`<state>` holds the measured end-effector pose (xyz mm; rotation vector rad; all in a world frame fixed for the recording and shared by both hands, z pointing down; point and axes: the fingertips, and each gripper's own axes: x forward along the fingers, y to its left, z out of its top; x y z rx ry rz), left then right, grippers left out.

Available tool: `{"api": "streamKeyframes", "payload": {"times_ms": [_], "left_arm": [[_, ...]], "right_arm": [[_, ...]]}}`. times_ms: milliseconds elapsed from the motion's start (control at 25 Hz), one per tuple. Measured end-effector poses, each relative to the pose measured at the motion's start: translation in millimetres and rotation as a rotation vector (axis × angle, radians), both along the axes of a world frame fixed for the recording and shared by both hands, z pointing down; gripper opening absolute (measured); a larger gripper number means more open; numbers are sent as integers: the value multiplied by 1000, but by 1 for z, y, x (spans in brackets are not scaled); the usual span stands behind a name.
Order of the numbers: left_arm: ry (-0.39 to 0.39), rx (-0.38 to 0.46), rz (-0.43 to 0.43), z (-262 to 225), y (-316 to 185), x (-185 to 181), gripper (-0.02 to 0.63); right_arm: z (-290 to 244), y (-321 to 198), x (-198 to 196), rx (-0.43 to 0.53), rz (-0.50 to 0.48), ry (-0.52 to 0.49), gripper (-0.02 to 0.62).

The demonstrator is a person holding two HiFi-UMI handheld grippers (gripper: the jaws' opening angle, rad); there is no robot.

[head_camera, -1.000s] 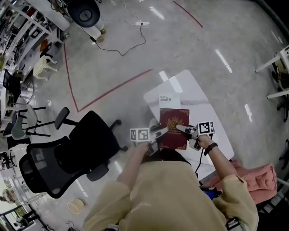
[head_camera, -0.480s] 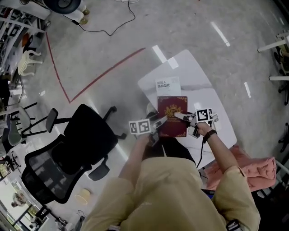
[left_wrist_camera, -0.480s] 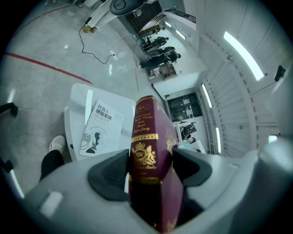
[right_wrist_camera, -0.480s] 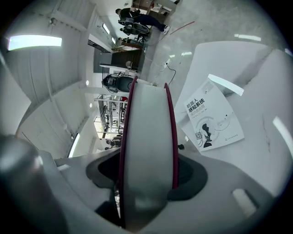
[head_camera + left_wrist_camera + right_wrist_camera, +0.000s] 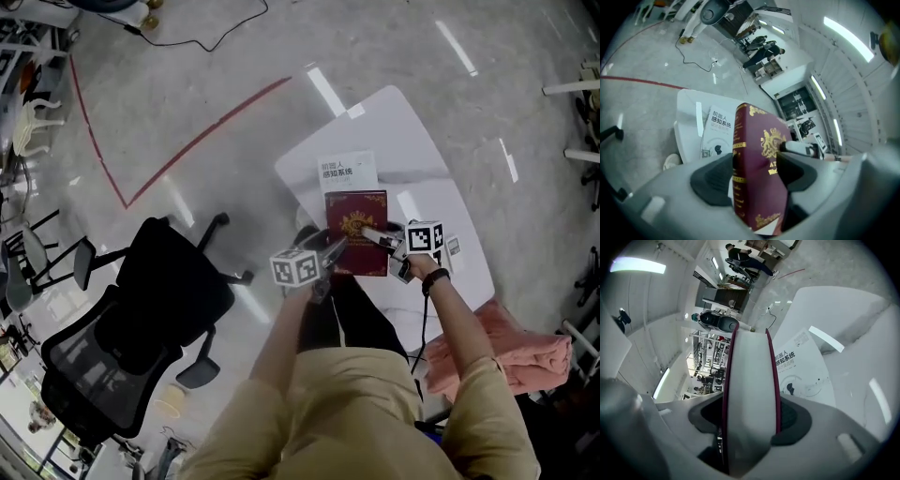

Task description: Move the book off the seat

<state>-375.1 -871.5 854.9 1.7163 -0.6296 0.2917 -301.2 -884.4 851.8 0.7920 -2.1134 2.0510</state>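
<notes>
The book (image 5: 355,246) is maroon, with a gold crest, gold lettering and gold bands on its spine; its page edges are white. The table (image 5: 422,150) is white, and on it lies a white booklet (image 5: 345,171) with dark print. Left of the table, the chair (image 5: 173,291) is black and the glossy grey floor (image 5: 234,56) bears a red line (image 5: 208,141). Right of the table, a cloth (image 5: 530,352) is pink.

Book (image 5: 356,246) lower, nearer table (image 5: 398,136).

White table (image 5: 398,117), white booklet (image 5: 345,171) lying flat on it, glossy grey floor (image 5: 187,66), black office chair (image 5: 164,295) beside table
</notes>
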Motion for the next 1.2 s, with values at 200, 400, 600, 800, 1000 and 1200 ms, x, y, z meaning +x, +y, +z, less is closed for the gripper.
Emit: {"api": "streamKeyframes", "payload": {"times_ms": [200,400,600,800,1000,1200], "left_arm": [[-20,30,-20,40,-23,5,279],[-43,48,-41,78,-53,9,285],[-62,44,-64,105,-68,8,288],[-86,24,-91,119,-73,6,291],[-63,28,-100,116,-76,12,283],[-58,25,-98,122,-77,11,284]], "right_arm": [[43,-24,11,13,67,32,258],[80,-52,11,33,85,68,259],[106,-70,7,60,21,138,273],[121,-81,4,61,-18,164,285],[128,-91,18,64,28,233,304],[141,-100,30,84,84,298,385]]}}
